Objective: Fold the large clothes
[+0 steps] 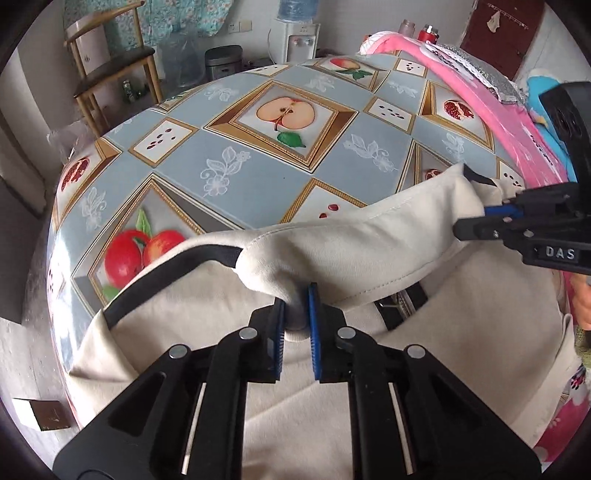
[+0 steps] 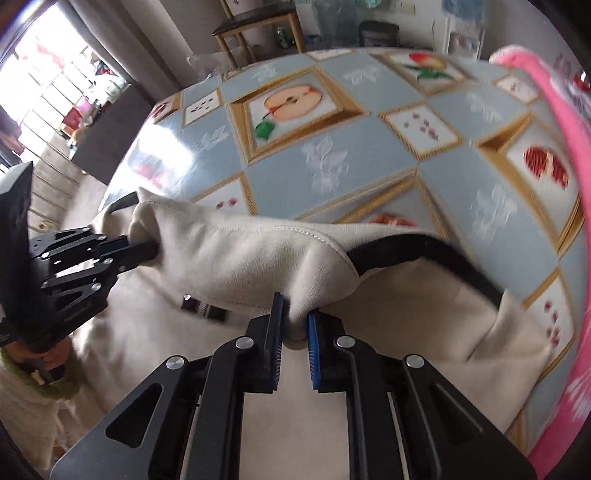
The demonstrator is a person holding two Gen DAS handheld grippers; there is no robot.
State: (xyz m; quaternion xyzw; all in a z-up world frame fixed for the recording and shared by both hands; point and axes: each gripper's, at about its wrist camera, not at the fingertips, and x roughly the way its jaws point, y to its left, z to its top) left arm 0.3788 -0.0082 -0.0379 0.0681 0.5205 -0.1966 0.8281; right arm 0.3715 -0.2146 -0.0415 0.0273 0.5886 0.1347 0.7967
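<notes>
A large cream garment (image 1: 351,236) with black trim (image 1: 159,273) lies on the near part of the table; it also shows in the right wrist view (image 2: 236,254). My left gripper (image 1: 295,306) is shut on a bunched fold of its lifted edge. My right gripper (image 2: 295,314) is shut on the same edge further right, and shows in the left wrist view (image 1: 480,210) at the right. The left gripper shows in the right wrist view (image 2: 144,247) at the left. The edge hangs stretched between them, above the rest of the garment.
The table (image 1: 258,177) has a blue cloth with fruit pictures. Pink fabric (image 1: 491,107) lies along its right side, also in the right wrist view (image 2: 554,122). A wooden chair (image 1: 110,70), a water dispenser (image 1: 295,33) and a bin (image 1: 221,61) stand beyond the far edge.
</notes>
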